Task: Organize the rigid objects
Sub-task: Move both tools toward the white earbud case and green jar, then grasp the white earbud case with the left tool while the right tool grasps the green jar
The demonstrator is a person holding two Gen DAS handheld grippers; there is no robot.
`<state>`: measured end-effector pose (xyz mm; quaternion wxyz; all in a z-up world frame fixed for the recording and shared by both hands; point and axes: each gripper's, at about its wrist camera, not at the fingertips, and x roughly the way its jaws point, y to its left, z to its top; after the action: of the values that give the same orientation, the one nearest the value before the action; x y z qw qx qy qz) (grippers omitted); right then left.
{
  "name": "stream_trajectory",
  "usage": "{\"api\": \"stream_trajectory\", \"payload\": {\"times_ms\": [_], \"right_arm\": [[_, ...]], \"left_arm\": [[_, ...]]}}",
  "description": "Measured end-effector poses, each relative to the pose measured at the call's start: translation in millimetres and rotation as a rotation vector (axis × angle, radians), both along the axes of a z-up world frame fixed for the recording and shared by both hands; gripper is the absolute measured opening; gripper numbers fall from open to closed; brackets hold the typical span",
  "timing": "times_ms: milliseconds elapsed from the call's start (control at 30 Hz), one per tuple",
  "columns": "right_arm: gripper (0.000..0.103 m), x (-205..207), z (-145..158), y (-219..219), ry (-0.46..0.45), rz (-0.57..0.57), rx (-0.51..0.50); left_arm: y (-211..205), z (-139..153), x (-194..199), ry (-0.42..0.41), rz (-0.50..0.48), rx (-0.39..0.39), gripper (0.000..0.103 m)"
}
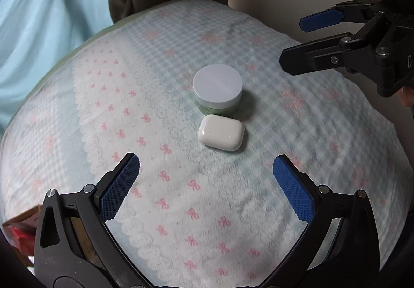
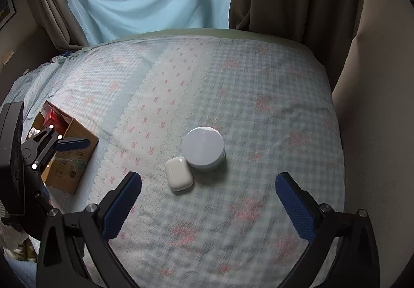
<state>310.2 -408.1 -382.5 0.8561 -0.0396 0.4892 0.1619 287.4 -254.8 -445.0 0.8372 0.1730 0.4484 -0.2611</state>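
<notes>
Both grippers hovering spread wide over the bed, nothing being held yet.

The left gripper (image 1: 206,185) is hanging with its fingers wide apart and empty; the white earbud case (image 1: 221,132) is lying just ahead of it, between the finger lines, touching the round lidded jar (image 1: 217,90) right behind. The right gripper (image 2: 208,204) is also gaping wide and empty, case (image 2: 179,173) ahead and slightly left, jar (image 2: 203,148) straight ahead. Both items are sitting together mid-bed on the bow-print blanket (image 2: 271,96), probably grouped for easy reach. An open cardboard box (image 2: 71,156) is sitting off by the left gripper's side, likely the destination. The wide stance suits the jar's broad lid.
</notes>
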Motion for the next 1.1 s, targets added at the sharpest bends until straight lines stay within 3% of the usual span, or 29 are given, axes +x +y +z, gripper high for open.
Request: {"api": "stream_trajectory", "payload": {"times_ms": [200, 433, 567, 700, 833, 1100], "right_arm": [[0.103, 31.0, -60.0, 4.9, 0.003, 0.08, 0.015], [0.097, 54.1, -98.3, 12.3, 0.012, 0.142, 0.042], [0.096, 61.4, -106.6, 20.4, 0.004, 0.173, 0.048], [0.082, 68.8, -110.5, 25.3, 0.01, 0.187, 0.073], [0.071, 70.7, -108.7, 28.8, 0.009, 0.21, 0.078], [0.071, 71.3, -106.1, 22.4, 0.01, 0.171, 0.1]], "left_arm": [[-21.4, -57.1, 23.7, -0.017, -0.046, -0.008, 0.099], [-34.5, -79.8, 30.5, -0.042, -0.113, -0.034, 0.095], [-35.4, -82.7, 37.9, -0.022, -0.123, -0.071, 0.093], [-34.1, -85.6, 43.8, -0.004, -0.133, -0.1, 0.086], [-35.3, -83.8, 52.8, 0.006, -0.149, -0.101, 0.06], [-35.3, -80.5, 50.8, 0.011, -0.145, -0.105, 0.059]]}}
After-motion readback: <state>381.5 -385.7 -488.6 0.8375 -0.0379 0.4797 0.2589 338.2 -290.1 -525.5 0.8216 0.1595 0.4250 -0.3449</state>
